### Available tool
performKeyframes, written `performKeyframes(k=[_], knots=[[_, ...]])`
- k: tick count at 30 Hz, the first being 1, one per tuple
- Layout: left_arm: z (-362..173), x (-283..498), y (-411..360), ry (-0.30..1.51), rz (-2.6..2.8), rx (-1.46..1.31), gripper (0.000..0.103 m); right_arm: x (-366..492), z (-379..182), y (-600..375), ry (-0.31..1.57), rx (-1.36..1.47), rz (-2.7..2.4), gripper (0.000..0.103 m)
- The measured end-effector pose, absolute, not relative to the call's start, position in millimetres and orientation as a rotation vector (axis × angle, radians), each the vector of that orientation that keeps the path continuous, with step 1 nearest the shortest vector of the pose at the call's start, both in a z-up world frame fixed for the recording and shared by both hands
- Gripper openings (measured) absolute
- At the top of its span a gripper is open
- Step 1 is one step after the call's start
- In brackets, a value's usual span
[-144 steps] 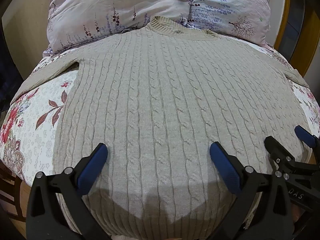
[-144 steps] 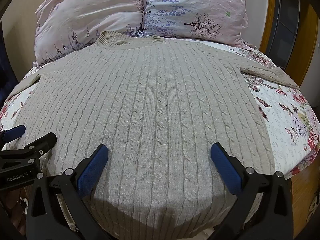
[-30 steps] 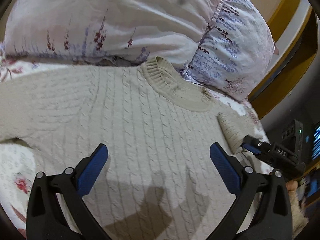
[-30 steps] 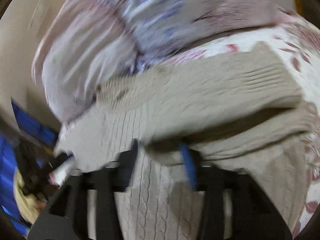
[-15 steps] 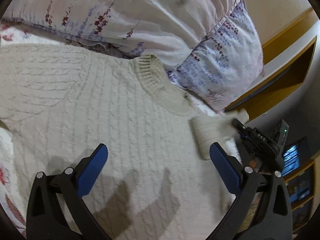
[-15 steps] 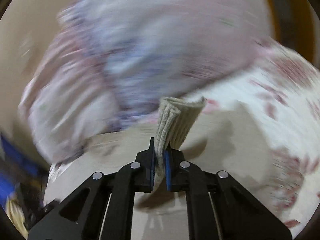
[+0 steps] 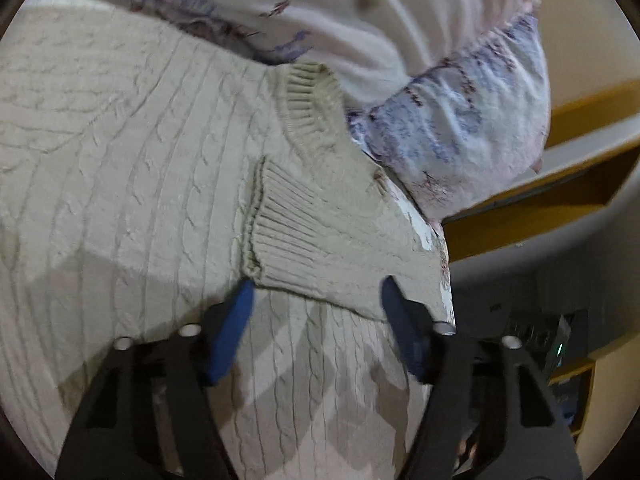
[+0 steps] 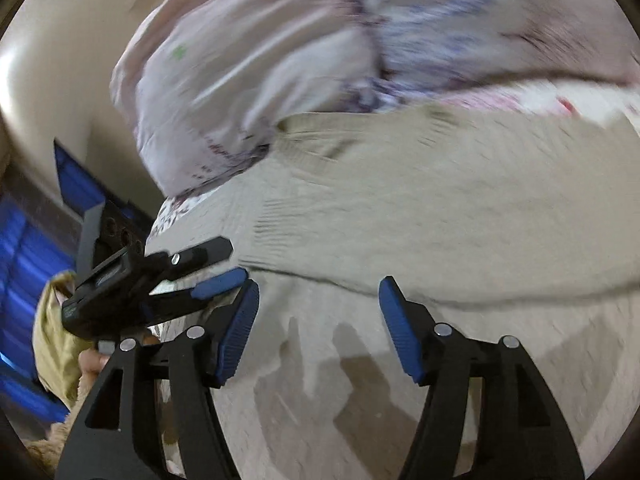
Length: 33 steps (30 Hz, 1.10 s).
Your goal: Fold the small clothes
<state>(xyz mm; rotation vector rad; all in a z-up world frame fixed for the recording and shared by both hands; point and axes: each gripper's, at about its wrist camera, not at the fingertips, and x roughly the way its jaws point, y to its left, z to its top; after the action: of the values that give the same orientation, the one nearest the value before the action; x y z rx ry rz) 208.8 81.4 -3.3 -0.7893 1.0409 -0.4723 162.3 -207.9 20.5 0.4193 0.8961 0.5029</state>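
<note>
The right tool (image 8: 318, 312) is opening, nothing between its pads, leaving the sleeve (image 7: 320, 240) folded across the sweater (image 7: 120, 160) at frame centre. The left tool (image 7: 316, 308) is closing, empty, beside the cuff, likely to flatten it.

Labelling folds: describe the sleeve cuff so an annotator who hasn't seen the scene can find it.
Find the beige cable-knit sweater spread on the bed below the pillows. Below its ribbed neckline, one sleeve lies folded across the chest. The cuff is its ribbed open end, fine straight ribs, not cables.
</note>
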Motion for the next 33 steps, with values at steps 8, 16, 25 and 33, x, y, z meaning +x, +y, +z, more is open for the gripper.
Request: performKeyframes(k=[8,16,25,33], knots=[[1,239,73,1.000,-0.436,-0.706,0.007,146,1,-279,0.823,0.684,0.302,0.064],[21,230,112,0.918,-0.307,-0.617,0.007,153,-14,-340,0.729,0.880,0.033,0.040],[6,218,116,0.976,-0.244,-0.510,0.008,149,-8,-320,0.707,0.671,-0.084,0.009],[15,199,130,0.934,-0.245,-0.530,0.054,136,7,-306,0.725,0.543,-0.118,0.041]])
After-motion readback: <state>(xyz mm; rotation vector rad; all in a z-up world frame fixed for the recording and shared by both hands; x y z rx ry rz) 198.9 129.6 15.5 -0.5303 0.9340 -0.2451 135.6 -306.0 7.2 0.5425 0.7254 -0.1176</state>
